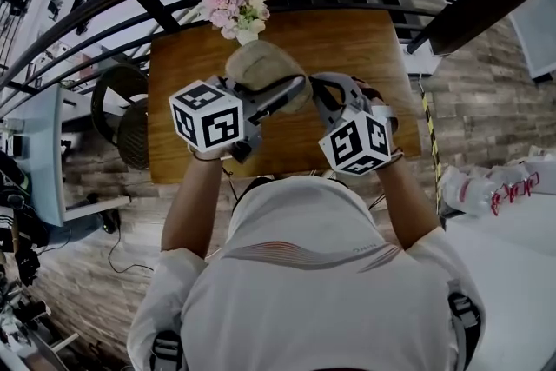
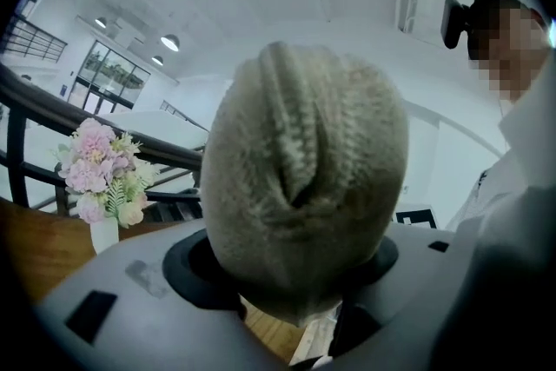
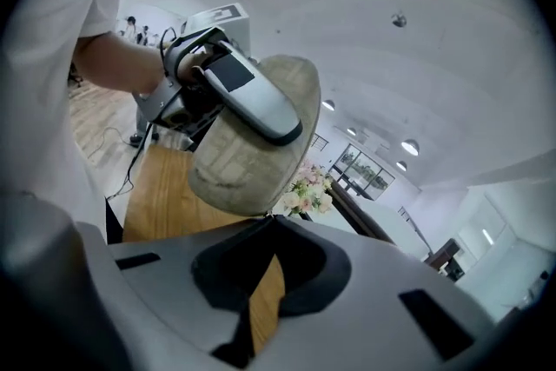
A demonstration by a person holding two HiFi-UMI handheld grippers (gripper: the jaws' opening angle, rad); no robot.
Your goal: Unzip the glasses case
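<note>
Left gripper (image 2: 287,300): jaws wide, clamping glasses case (image 2: 304,161).
Right gripper (image 3: 261,226): jaws pressed together at its edge.
Zip (image 2: 294,174): seemingly mostly closed.

Glasses case (image 2: 304,169) — cream-beige, with a ribbed weave. Left gripper (image 2: 291,274) and right gripper (image 3: 265,226): grey shells, black pads, cubes white with black square markers. Table (image 1: 365,56) warm brown wood grain; flowers (image 2: 95,169) pink and cream, green leaves — vase (image 2: 104,232) white
</note>
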